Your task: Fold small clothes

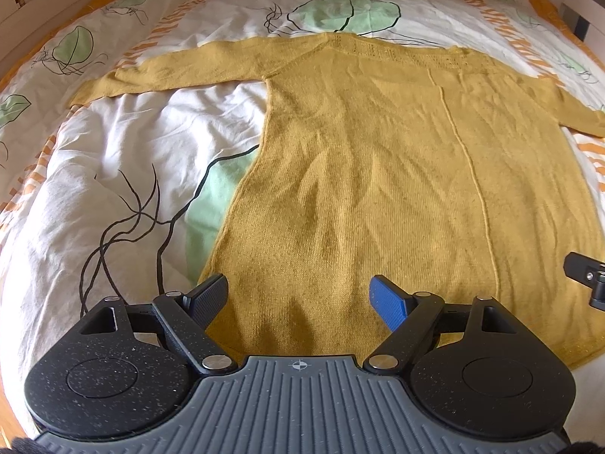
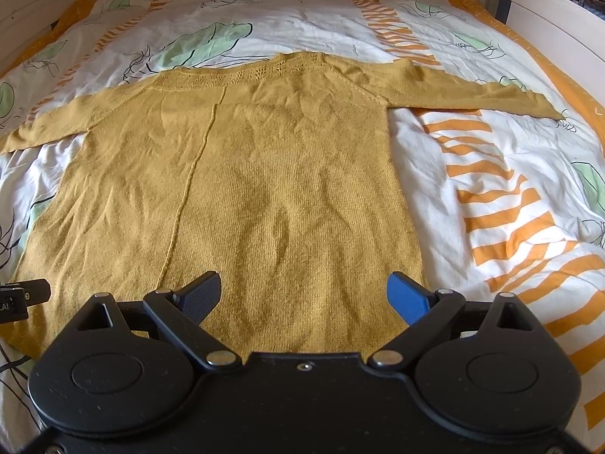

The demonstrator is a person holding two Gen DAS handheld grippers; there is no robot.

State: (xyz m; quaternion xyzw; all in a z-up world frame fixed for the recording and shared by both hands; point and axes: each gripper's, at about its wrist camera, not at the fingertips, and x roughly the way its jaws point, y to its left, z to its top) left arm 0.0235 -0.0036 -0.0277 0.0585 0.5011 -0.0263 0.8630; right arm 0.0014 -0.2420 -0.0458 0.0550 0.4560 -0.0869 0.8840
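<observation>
A mustard-yellow knitted sweater (image 1: 378,174) lies spread flat on the bed, neckline at the far end, hem toward me, both sleeves stretched out sideways. My left gripper (image 1: 300,297) hovers open over the hem's left part, nothing between its fingers. In the right wrist view the same sweater (image 2: 264,196) fills the middle, and my right gripper (image 2: 306,295) stands open above the hem's right part, also with nothing between its fingers. The right gripper's edge shows at the right border (image 1: 586,276) of the left wrist view; the left gripper's edge peeks in at the left border (image 2: 22,295) of the right wrist view.
The sweater rests on a white duvet (image 1: 113,174) printed with green leaves and orange stripes (image 2: 503,219). A white bed frame (image 2: 548,19) rims the far and right sides. Bare duvet lies left and right of the sweater.
</observation>
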